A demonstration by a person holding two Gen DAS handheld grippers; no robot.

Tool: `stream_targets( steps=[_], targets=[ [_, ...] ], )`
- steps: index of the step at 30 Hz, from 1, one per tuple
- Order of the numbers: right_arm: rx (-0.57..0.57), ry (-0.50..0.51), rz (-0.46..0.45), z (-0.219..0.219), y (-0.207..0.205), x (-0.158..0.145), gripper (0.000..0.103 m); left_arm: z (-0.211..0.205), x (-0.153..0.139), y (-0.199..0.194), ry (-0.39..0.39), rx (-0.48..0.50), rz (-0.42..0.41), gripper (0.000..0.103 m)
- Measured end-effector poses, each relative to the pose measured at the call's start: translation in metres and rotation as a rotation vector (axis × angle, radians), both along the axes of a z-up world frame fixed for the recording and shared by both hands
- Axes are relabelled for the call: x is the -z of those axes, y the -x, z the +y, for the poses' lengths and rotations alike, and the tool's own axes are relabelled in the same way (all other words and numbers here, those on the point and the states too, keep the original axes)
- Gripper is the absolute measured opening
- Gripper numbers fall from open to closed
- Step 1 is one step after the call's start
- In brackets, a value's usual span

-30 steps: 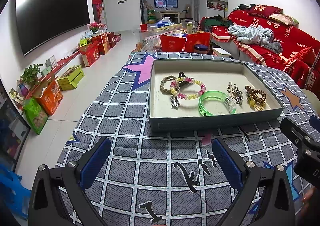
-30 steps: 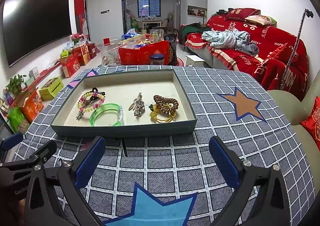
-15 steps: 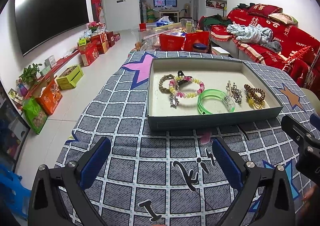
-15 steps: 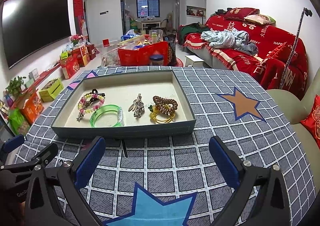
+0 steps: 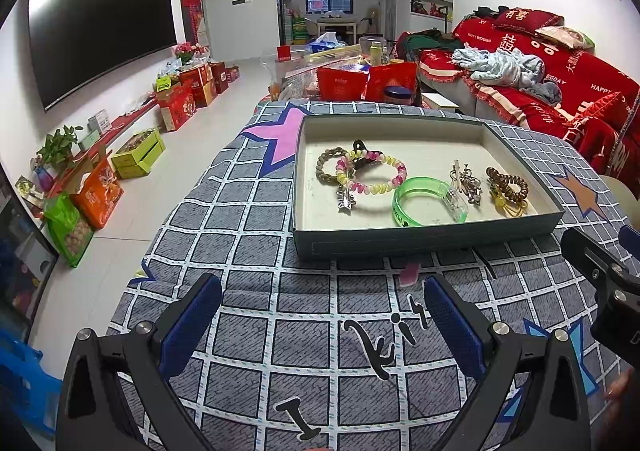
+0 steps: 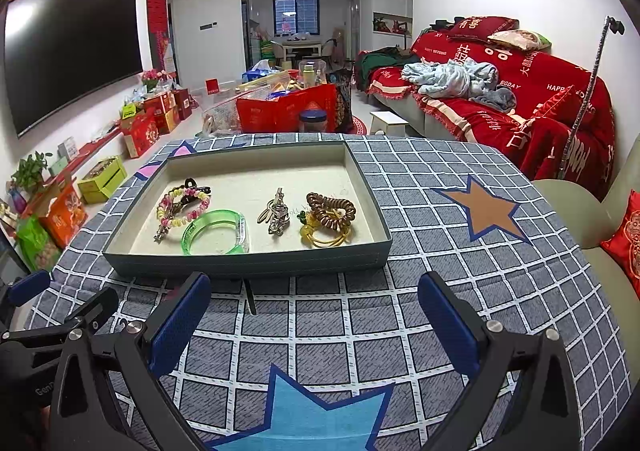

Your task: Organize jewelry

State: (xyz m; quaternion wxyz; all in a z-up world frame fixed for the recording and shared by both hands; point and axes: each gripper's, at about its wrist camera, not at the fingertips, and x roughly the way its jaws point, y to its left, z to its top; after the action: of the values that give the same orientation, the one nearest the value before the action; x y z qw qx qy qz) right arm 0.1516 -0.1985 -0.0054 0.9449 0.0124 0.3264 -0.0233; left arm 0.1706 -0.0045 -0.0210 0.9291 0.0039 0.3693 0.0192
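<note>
Barely shifted since earlier, left hand-held gripper point(image 5: 322, 315) and right hand-held gripper point(image 6: 314, 309) hover wide apart, empty, near the shallow grey cardboard tray point(image 6: 248, 265) on the grey checked worktop point(image 6: 440, 291).

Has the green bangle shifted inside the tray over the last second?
No. The green bangle sits by the tray's near wall, left of the silver clip, as it did earlier.

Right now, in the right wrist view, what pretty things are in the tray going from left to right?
pink and yellow beaded bracelet → green bangle → silver clip → brown coil hair tie
</note>
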Motion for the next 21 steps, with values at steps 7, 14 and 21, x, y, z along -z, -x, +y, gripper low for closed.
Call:
stream_targets(
  steps=[7,14,21],
  targets=[
    [0.000,-0.001,0.000,0.0000,0.0000,0.0000,0.103,-0.0009,-0.0007,0.0001,0.001,0.002,-0.001,0.103],
    [0.000,-0.001,0.000,-0.0001,0.0000,0.0001,0.103,-0.0020,-0.0024,0.0009,0.001,0.006,-0.002,0.103],
    [0.000,-0.001,-0.002,-0.0006,0.0011,-0.0009,0.103,-0.0020,-0.0030,0.0012,0.002,0.006,-0.005,0.103]
  ],
)
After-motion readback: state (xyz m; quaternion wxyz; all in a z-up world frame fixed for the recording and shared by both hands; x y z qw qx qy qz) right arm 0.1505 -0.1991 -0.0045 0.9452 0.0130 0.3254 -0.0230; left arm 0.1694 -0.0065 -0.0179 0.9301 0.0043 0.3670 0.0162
